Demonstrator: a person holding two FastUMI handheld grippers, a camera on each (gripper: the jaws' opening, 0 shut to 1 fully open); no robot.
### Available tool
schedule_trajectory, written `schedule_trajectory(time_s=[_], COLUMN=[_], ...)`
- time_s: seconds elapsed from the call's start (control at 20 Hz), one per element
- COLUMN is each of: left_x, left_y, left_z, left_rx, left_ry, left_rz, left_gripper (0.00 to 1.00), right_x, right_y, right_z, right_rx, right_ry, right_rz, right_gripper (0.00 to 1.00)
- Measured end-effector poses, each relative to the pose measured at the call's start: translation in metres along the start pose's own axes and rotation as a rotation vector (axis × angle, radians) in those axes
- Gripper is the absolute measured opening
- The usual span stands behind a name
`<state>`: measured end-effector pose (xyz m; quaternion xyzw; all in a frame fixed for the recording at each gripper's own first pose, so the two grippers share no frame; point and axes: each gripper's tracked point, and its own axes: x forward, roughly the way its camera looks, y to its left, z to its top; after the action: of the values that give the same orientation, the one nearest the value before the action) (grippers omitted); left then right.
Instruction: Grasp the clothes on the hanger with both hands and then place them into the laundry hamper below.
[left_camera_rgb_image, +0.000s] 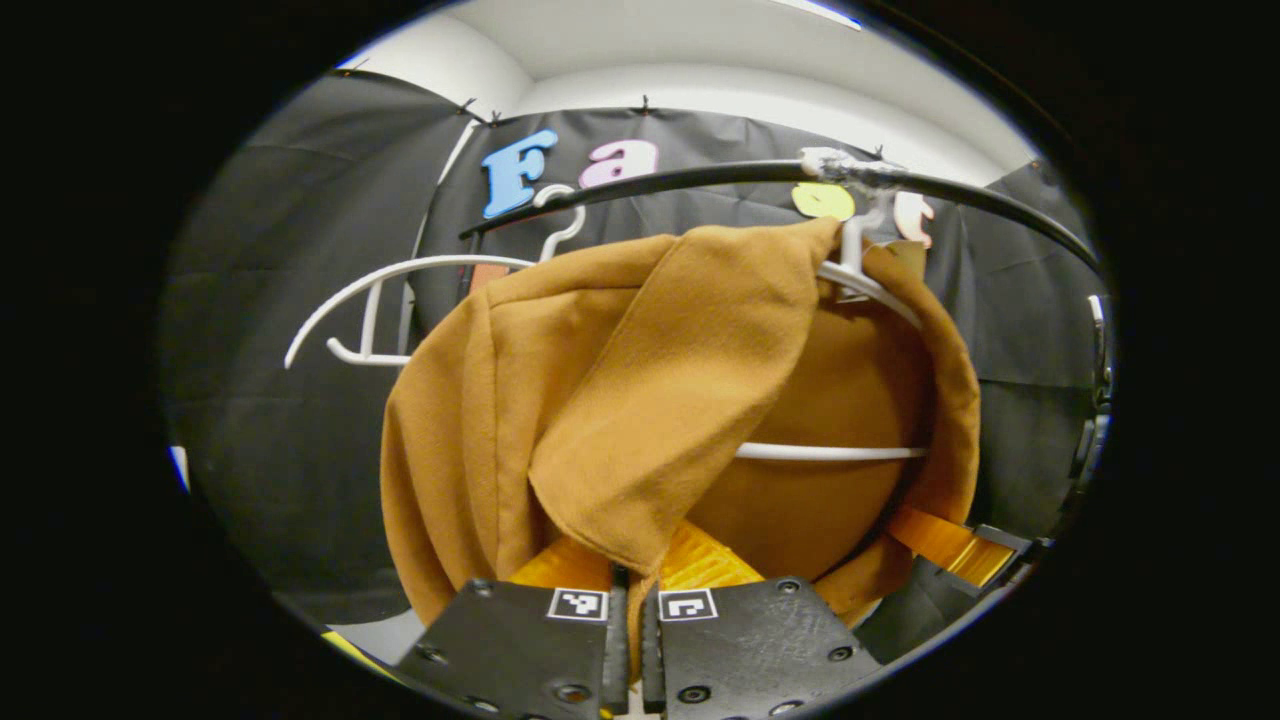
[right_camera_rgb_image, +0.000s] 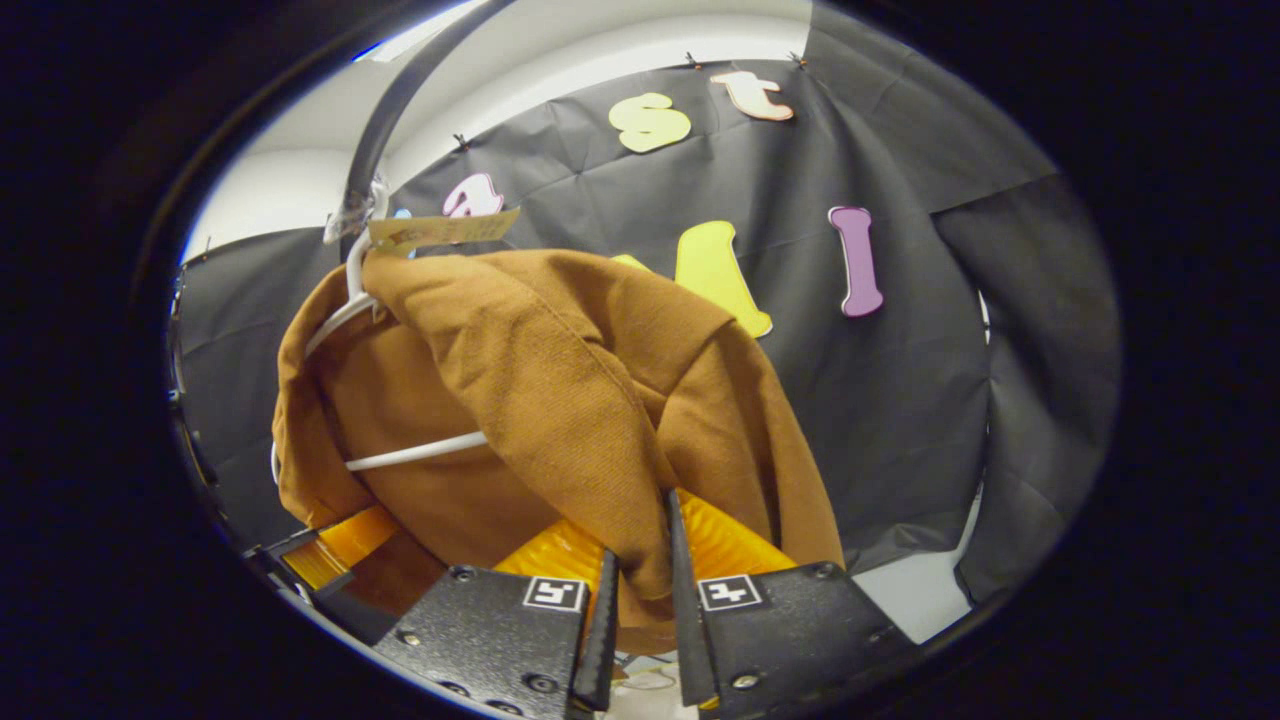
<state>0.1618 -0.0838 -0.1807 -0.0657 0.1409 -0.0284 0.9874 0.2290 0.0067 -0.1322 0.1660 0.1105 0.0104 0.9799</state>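
A brown garment (left_camera_rgb_image: 620, 400) hangs over a white hanger (left_camera_rgb_image: 830, 452) on a black rail (left_camera_rgb_image: 700, 178). In the left gripper view my left gripper (left_camera_rgb_image: 634, 590) is shut on a lower fold of the cloth, pinched between its two fingers. The right gripper view has the same brown garment (right_camera_rgb_image: 560, 400) draped on the white hanger (right_camera_rgb_image: 420, 452), and my right gripper (right_camera_rgb_image: 640, 580) is shut on a hanging edge of it. Each view also catches the other gripper (left_camera_rgb_image: 960, 560) (right_camera_rgb_image: 320, 560) at the garment's far side. The hamper is hidden.
An empty white hanger (left_camera_rgb_image: 400, 300) hangs on the rail left of the garment in the left gripper view. Black cloth wall (right_camera_rgb_image: 900, 400) stands close behind. A paper tag (right_camera_rgb_image: 445, 228) sticks out at the hanger's hook.
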Motion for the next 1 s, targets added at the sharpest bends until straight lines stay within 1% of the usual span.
schedule_trajectory(time_s=[0.05, 0.15, 0.25, 0.4, 0.55, 0.6, 0.65, 0.7, 0.75, 1.0], left_x=[-0.005, -0.014, -0.019, -0.034, -0.050, -0.053, -0.055, -0.057, -0.058, -0.060], left_y=[0.003, 0.010, 0.017, 0.024, 0.031, 0.034, 0.036, 0.038, 0.039, 0.044], left_z=[0.006, 0.017, 0.026, 0.042, 0.059, 0.065, 0.071, 0.073, 0.076, 0.086], left_rx=[0.014, 0.011, 0.014, 0.011, 0.011, 0.010, 0.003, -0.004, -0.017, -0.048], left_ry=[-0.012, -0.025, -0.025, -0.043, -0.072, -0.081, -0.090, -0.092, -0.089, -0.073], left_rz=[0.019, 0.011, 0.018, 0.028, 0.034, 0.038, 0.034, 0.027, 0.020, -0.009], left_gripper=[0.04, 0.03, 0.03, 0.03, 0.02, 0.03, 0.02, 0.07, 0.07, 0.07], right_x=[-0.004, -0.013, -0.021, -0.034, -0.038, -0.036, -0.033, -0.030, -0.029, -0.029], right_y=[-0.005, -0.010, -0.015, -0.022, -0.036, -0.038, -0.037, -0.035, -0.034, -0.039], right_z=[0.004, 0.013, 0.022, 0.035, 0.050, 0.051, 0.049, 0.047, 0.047, 0.065], right_rx=[0.000, 0.012, 0.025, 0.011, -0.016, -0.030, -0.031, -0.019, 0.005, 0.161], right_ry=[-0.015, -0.049, -0.074, -0.101, -0.134, -0.130, -0.119, -0.097, -0.085, -0.088], right_rz=[-0.012, -0.022, -0.030, -0.045, -0.101, -0.109, -0.106, -0.091, -0.080, 0.005], right_gripper=[0.22, 0.15, 0.12, 0.11, 0.10, 0.11, 0.10, 0.11, 0.11, 0.11])
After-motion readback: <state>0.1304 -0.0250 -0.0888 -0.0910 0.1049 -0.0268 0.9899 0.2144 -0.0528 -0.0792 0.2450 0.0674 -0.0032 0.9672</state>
